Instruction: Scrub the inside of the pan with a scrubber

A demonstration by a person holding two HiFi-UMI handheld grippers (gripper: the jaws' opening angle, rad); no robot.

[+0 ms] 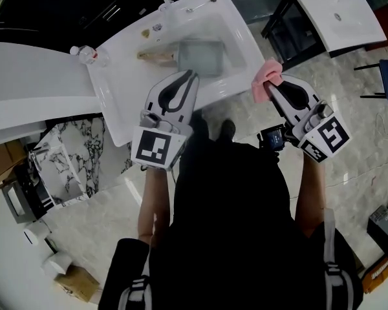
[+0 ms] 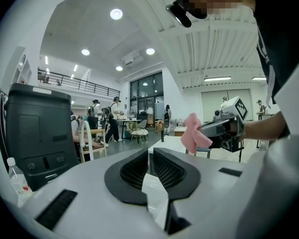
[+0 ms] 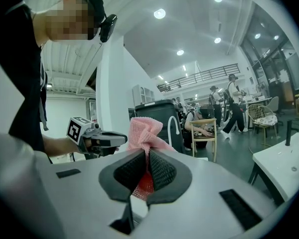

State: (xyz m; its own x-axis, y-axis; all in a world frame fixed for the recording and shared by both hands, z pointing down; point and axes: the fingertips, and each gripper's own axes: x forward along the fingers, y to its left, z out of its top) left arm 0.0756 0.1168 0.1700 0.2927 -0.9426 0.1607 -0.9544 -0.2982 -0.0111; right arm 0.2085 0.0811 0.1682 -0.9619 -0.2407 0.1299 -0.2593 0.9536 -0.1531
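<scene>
Evidently the pink mesh scrubber [image 3: 145, 131] is soft and light, likely crushing under pressure; the right gripper [image 3: 146, 156] clamps a bunched fold, right of the sink [image 1: 116, 102]. The left gripper [image 2: 150, 156], jaws together and empty, hovers near the pan [image 1: 204, 55] in the basin.

a person holds two claws out ahead of the torso, as seen in the head view. the left claw [image 1: 193, 75] points forward and slightly right, jaws pressed together with nothing between them, its marker cube [image 1: 156, 146] facing up at the rear. the right claw [image 1: 271, 84] angles forward and left, jaws clamped on a crumpled pink scrubber [image 1: 266, 76] that bulges past the tips. the bare left forearm [image 1: 152, 199] and right forearm [image 1: 313, 192] run back along either side of the dark-clothed body. the claws sit well apart, roughly level, tips leaning toward each other.
</scene>
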